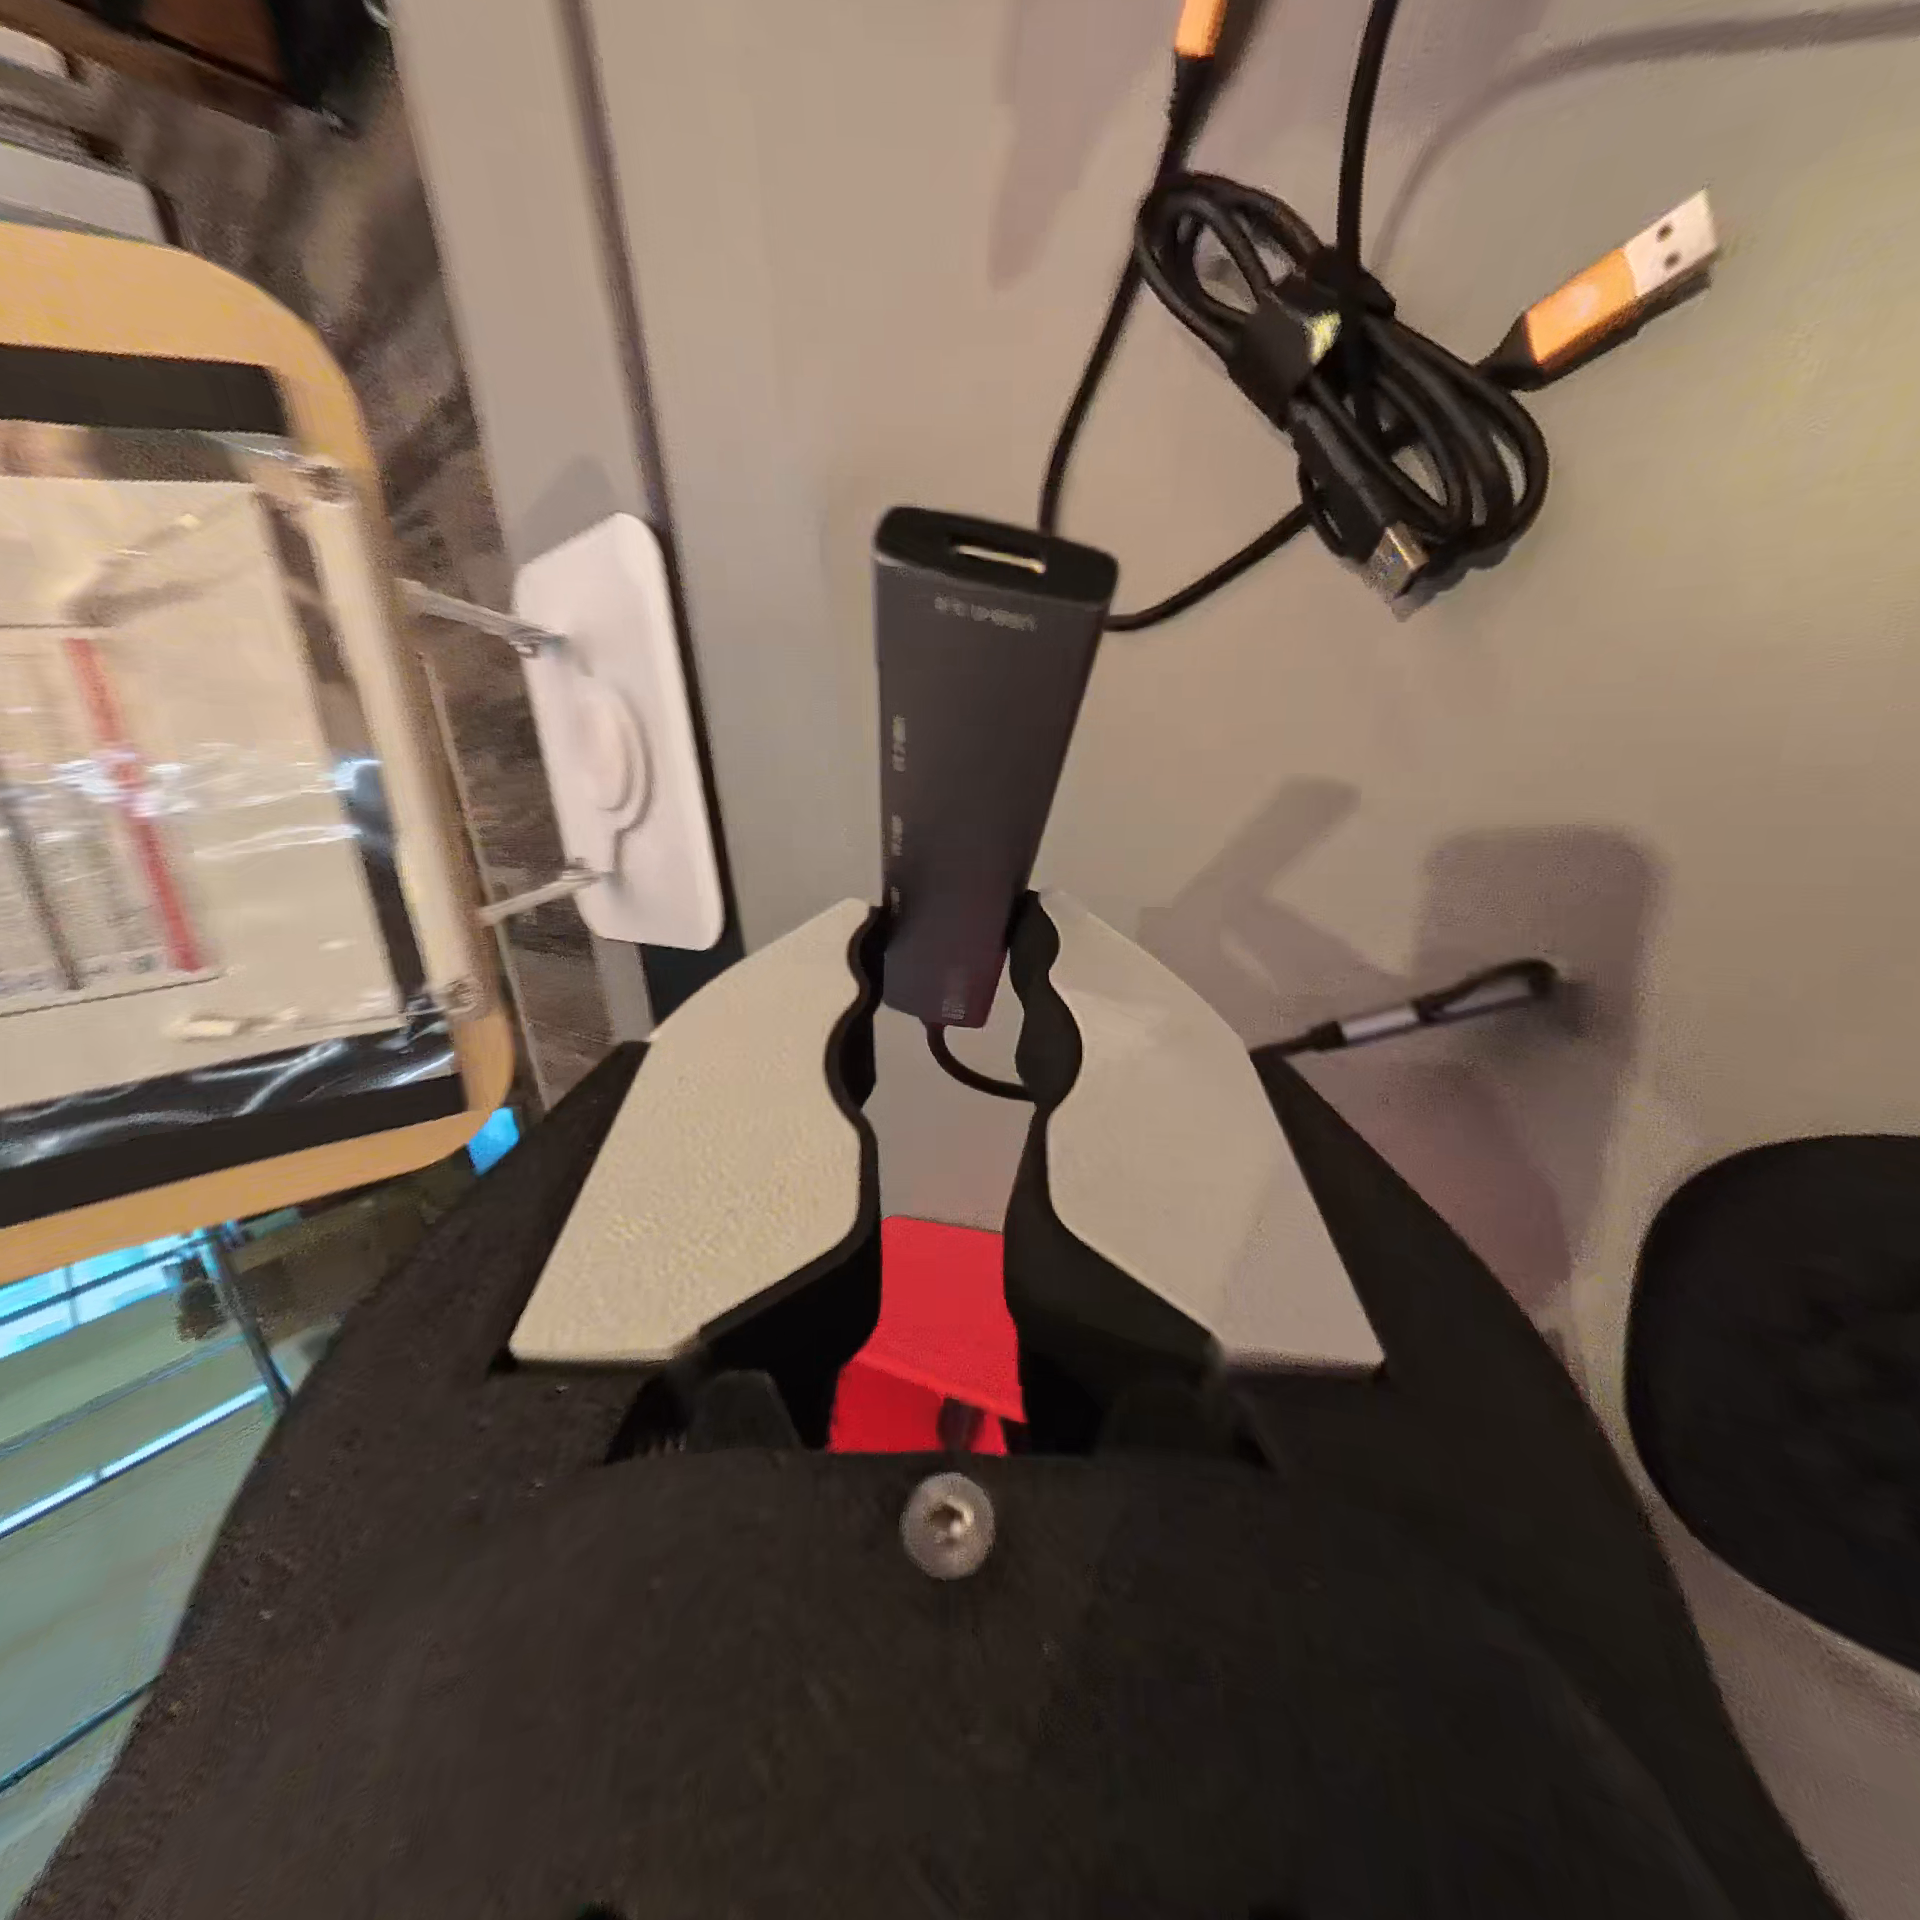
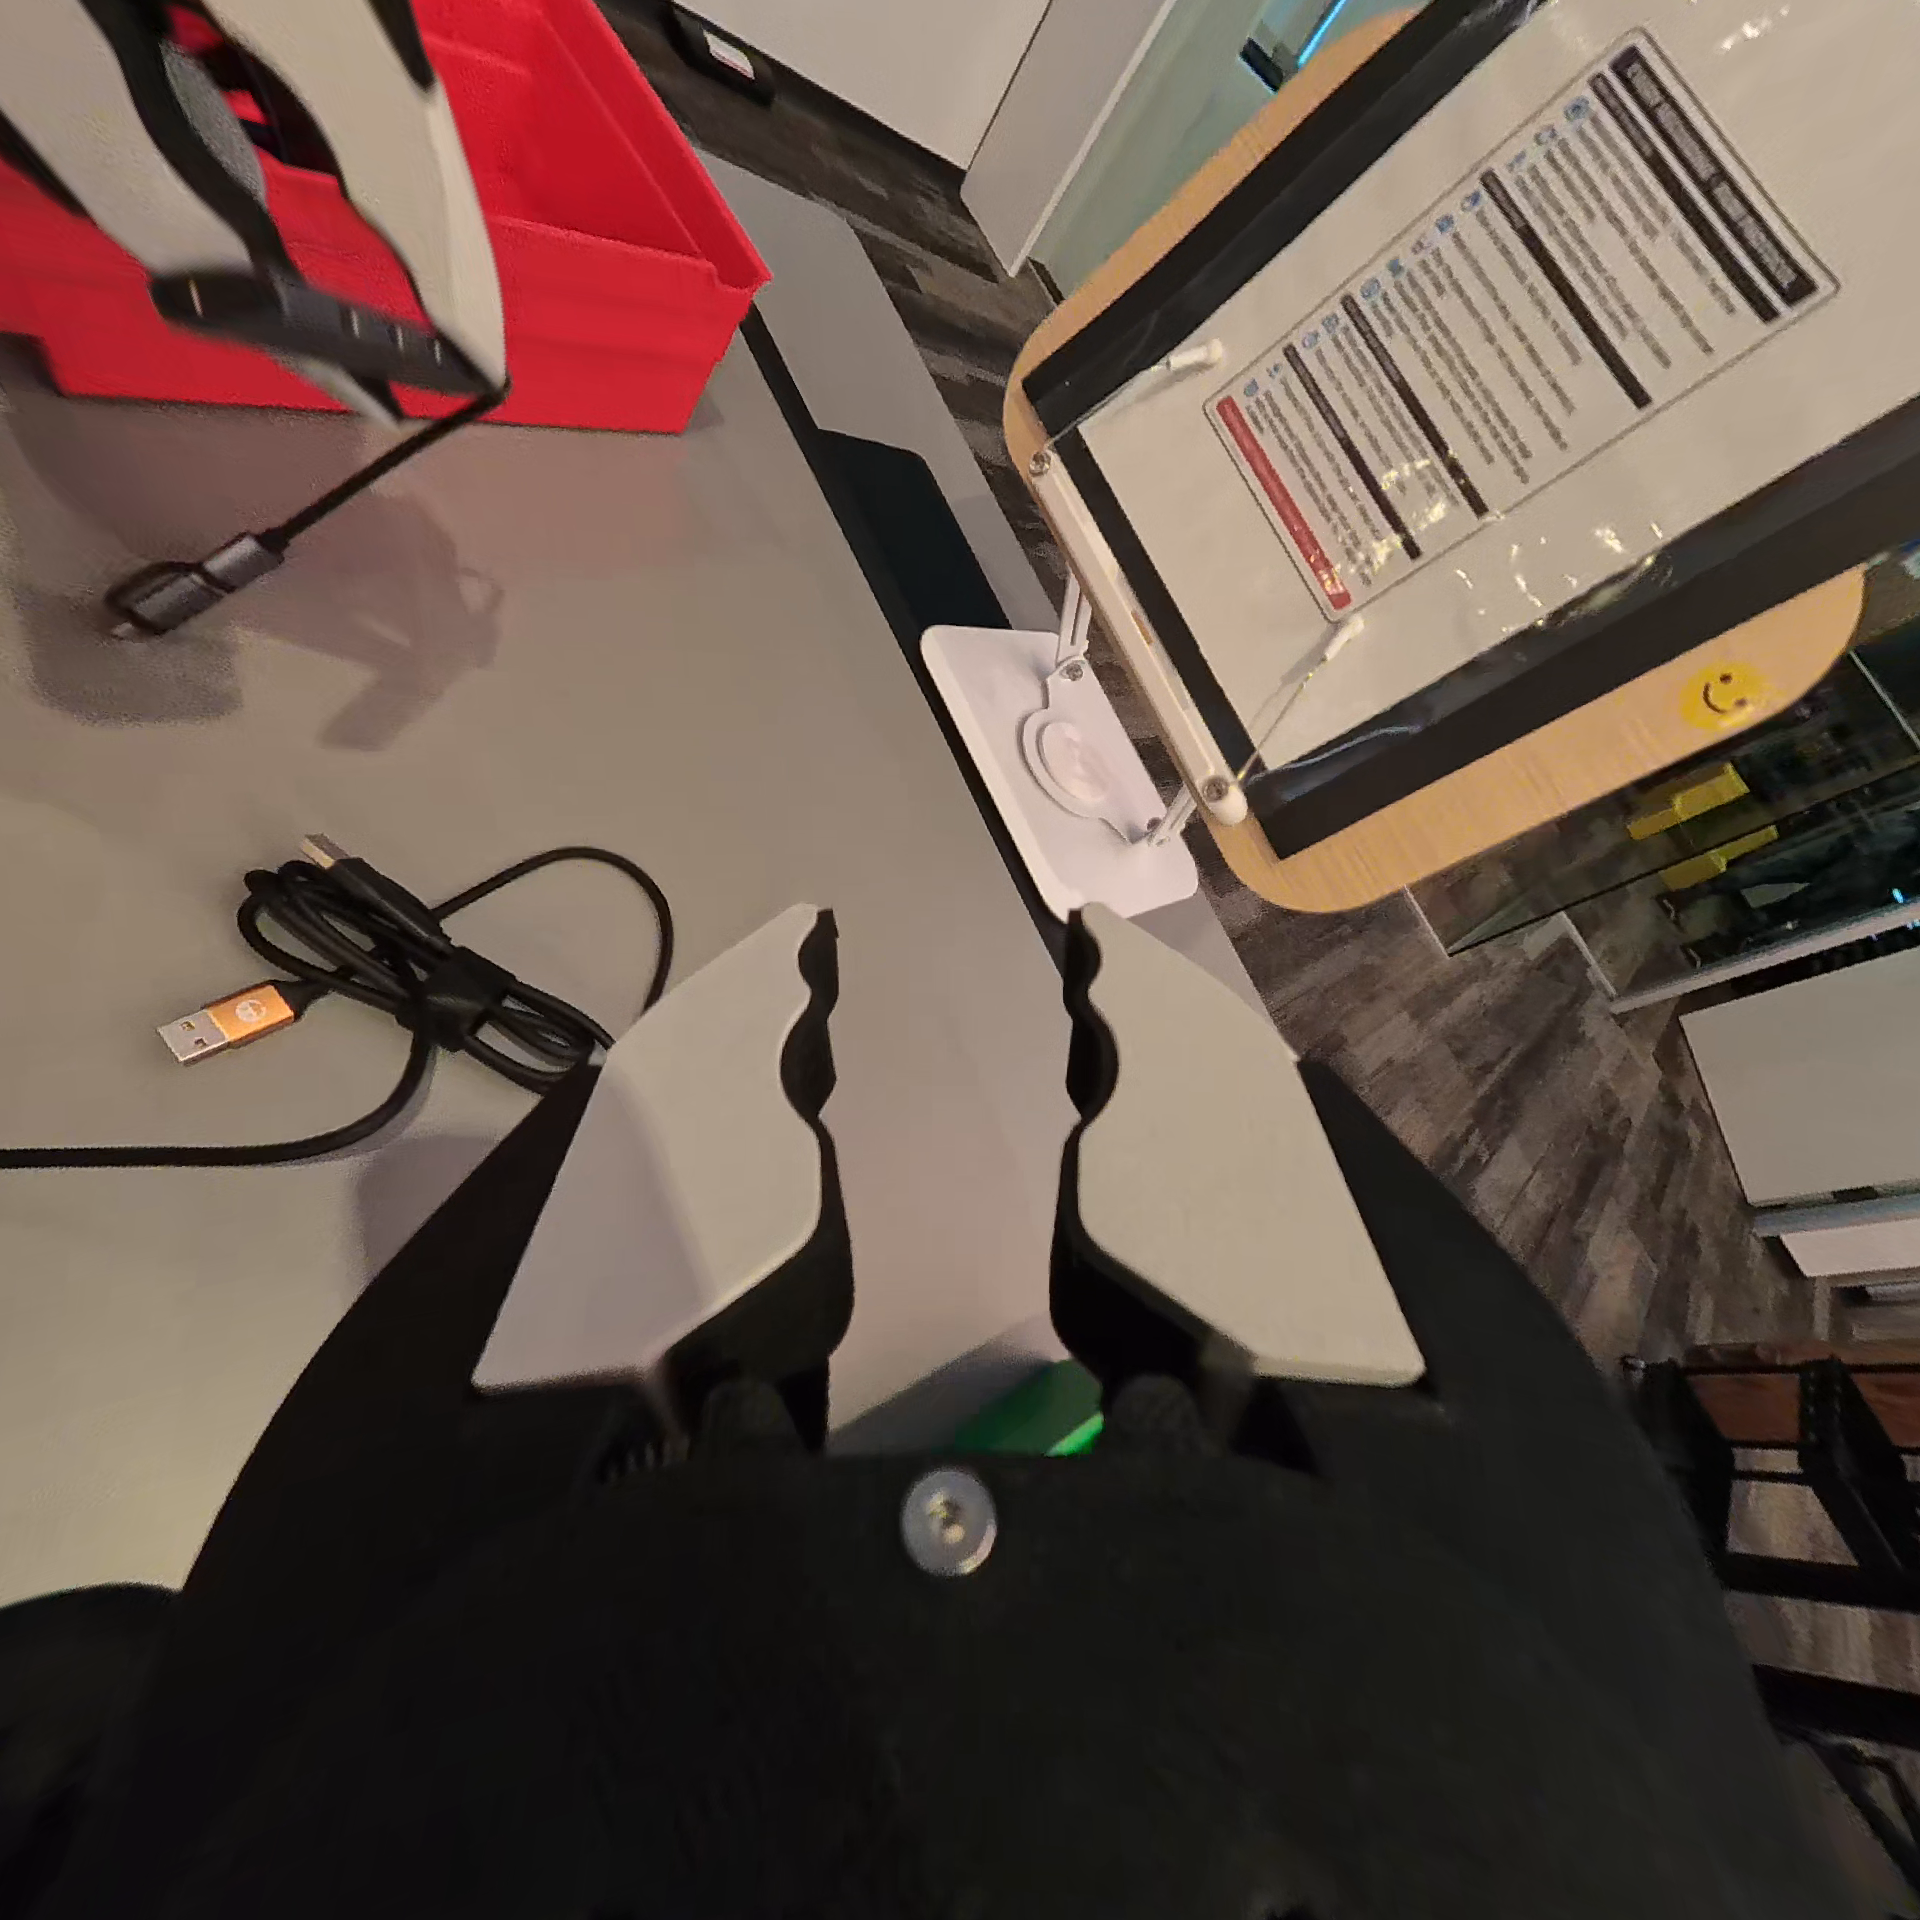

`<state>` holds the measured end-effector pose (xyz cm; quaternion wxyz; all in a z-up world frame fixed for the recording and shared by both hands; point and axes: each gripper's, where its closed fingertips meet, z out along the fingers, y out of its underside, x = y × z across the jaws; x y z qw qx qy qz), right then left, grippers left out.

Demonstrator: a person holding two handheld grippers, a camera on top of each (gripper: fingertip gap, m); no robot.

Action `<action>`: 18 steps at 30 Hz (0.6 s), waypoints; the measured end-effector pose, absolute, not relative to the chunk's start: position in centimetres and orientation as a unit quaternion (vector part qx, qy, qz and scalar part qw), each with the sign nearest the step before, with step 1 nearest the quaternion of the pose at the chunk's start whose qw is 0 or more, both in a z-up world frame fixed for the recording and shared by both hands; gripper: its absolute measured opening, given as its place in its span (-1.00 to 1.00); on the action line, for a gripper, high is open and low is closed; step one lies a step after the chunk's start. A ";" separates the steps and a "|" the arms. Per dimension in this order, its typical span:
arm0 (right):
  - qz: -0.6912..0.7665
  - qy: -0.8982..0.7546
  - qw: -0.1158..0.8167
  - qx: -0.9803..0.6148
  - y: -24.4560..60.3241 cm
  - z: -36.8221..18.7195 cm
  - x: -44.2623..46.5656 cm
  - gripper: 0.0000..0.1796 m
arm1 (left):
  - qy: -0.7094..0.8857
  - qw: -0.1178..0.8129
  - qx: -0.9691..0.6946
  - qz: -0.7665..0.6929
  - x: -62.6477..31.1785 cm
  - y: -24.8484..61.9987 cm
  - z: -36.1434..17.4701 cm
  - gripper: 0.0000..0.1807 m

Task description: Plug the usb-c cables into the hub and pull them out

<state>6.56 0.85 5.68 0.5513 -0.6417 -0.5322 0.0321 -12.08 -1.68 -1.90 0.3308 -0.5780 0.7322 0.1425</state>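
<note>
My left gripper (image 1: 951,914) is shut on the near end of a dark grey hub (image 1: 977,727), held above the grey table. The hub's far end port faces away, empty. The hub's own short cable ends in a grey plug (image 1: 1444,1003) lying on the table. A bundled black cable (image 1: 1392,416) with an orange USB plug (image 1: 1621,296) lies beyond the hub. In the right wrist view, my right gripper (image 2: 951,935) is open and empty above the table, near its edge. The left gripper with the hub (image 2: 312,312) shows at top left, the cable bundle (image 2: 416,977) at left.
A red bin (image 2: 582,239) stands on the table behind the left gripper. A white stand base (image 2: 1060,769) holds a wood-framed sign (image 2: 1455,468) at the table edge. The floor lies beyond the edge. A dark round thing (image 1: 1787,1382) is at the right. There is about 20 cm between the tips of the two grippers.
</note>
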 end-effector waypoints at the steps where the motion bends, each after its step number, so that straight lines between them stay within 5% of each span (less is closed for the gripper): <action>1: 0.035 -0.528 0.551 -0.645 1.0 5.6 6.9 -0.52 | 0.736 0.313 -0.583 0.140 -11.9 -1.3 -3.2 -0.75; 8: 0.061 -0.510 0.531 -0.674 1.6 4.0 9.1 -0.50 | 0.741 0.201 -0.629 0.120 -11.4 -0.9 -11.3 -0.75; 18: 0.067 -0.481 0.558 -0.673 1.3 5.3 11.4 -0.50 | 0.713 0.150 -0.667 0.153 -13.5 -0.6 -15.3 -0.75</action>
